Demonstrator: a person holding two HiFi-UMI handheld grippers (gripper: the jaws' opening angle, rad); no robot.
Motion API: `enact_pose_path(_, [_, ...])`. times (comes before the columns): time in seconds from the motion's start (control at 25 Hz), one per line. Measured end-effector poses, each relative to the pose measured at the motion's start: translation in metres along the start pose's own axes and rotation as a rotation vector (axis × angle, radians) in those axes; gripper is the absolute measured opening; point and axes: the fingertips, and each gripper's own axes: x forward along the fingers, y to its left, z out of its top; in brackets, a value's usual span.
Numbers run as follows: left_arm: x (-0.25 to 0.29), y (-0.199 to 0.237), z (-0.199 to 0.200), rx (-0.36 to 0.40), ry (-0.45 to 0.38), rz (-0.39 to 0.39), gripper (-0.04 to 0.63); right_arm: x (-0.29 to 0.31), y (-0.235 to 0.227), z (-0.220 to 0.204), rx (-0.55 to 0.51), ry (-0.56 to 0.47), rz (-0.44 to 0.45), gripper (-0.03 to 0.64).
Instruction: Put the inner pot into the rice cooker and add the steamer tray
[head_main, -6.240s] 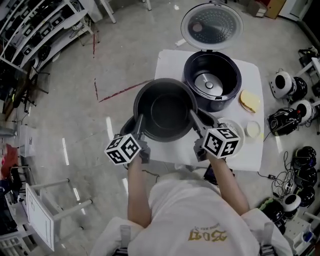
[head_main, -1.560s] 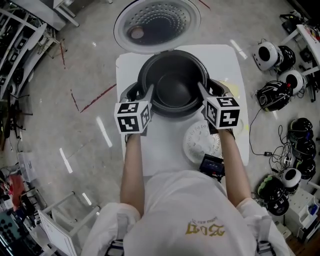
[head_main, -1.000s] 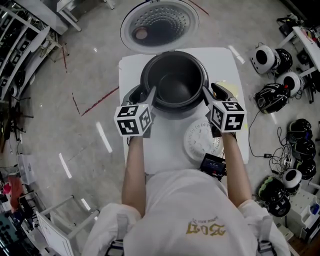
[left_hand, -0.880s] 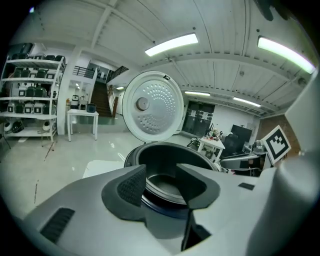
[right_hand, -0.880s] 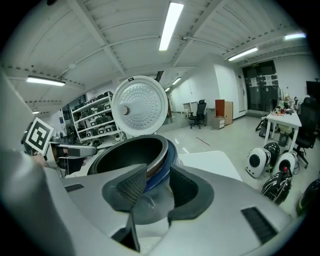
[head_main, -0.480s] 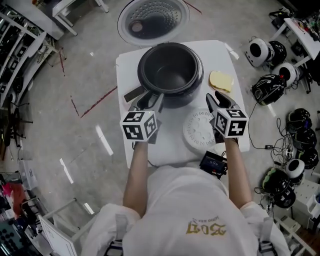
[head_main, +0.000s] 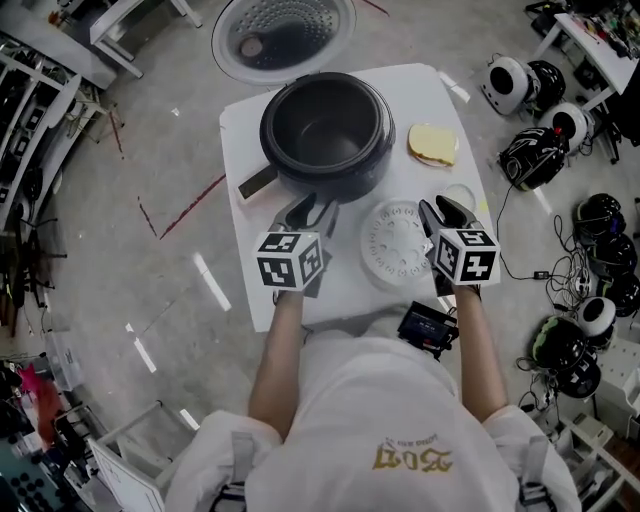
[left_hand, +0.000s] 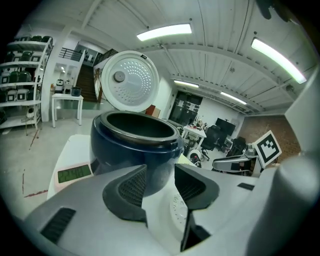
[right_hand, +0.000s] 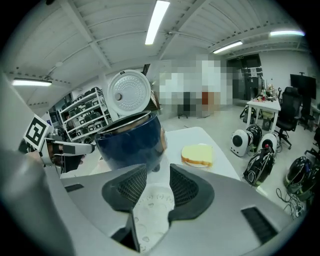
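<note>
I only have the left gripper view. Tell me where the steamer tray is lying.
Observer: The steamer tray lies flat on the white table, in front of the rice cooker, between the left claw and the right claw.
Operator: Report the right claw's state.
Observer: The right gripper view shows its jaws apart and empty, with the tray just beyond them.
Operator: Check the cooker's inside.
Observer: The head view shows the inner pot seated inside it.

Glossy dark rice cooker (left_hand: 117, 150), matt white plastic steamer tray (head_main: 398, 245), ribbed matt black fingers (left_hand: 131, 189)
</note>
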Motion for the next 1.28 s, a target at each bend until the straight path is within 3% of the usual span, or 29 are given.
enact_pose_path(0.72, [0.07, -0.027, -0.111, -0.001, 0.286, -0.12, 0.192, -0.005, -0.049, -0.117, 0.056, 0.215, -0.079, 0.167])
enact_pose_path(1.28, [0.097, -0.043, -0.161, -0.028, 0.405, -0.134, 0.19, -0.003, -0.076, -0.163, 0.134, 0.309, -0.087, 0.17])
